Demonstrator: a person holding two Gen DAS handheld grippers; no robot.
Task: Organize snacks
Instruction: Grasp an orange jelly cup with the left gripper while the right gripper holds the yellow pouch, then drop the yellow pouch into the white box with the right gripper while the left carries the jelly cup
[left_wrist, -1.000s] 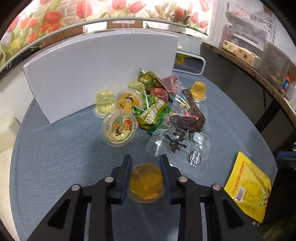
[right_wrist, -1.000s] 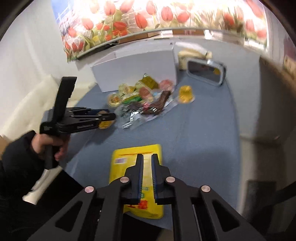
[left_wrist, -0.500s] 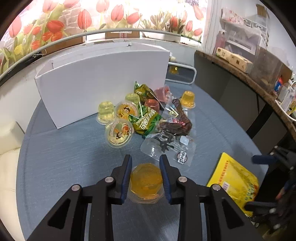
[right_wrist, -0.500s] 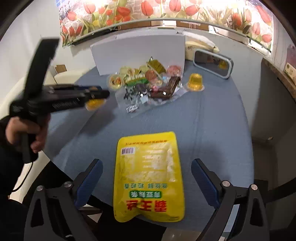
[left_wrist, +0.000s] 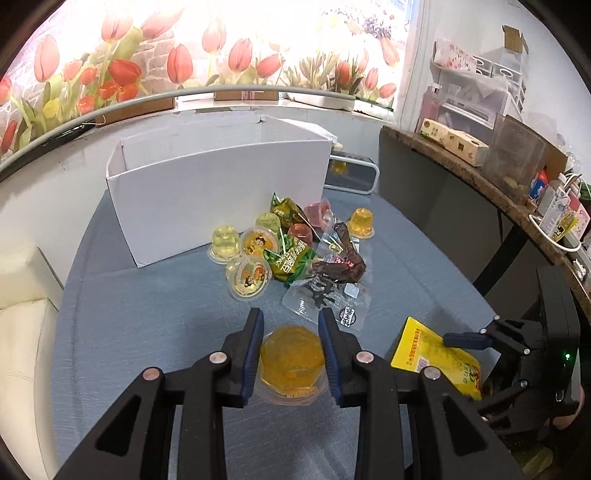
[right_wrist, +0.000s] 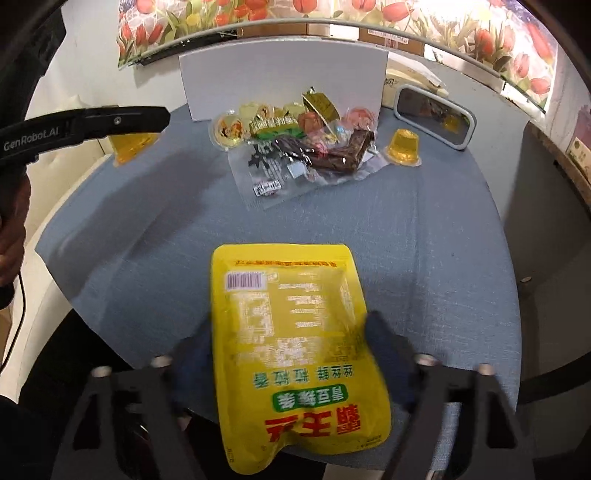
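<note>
Right wrist view: closing right hand-held gripper (right_wrist: 288, 354) blurred beside yellow pouch (right_wrist: 295, 354).

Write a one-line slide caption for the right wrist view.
Right gripper closing around a yellow snack pouch at the blue table's near edge, snack pile and white box beyond.

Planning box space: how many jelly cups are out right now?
8 jelly cups: one in the left gripper, one orange alone right of the pile, six in the pile by the box. More may hide under packets.
</note>
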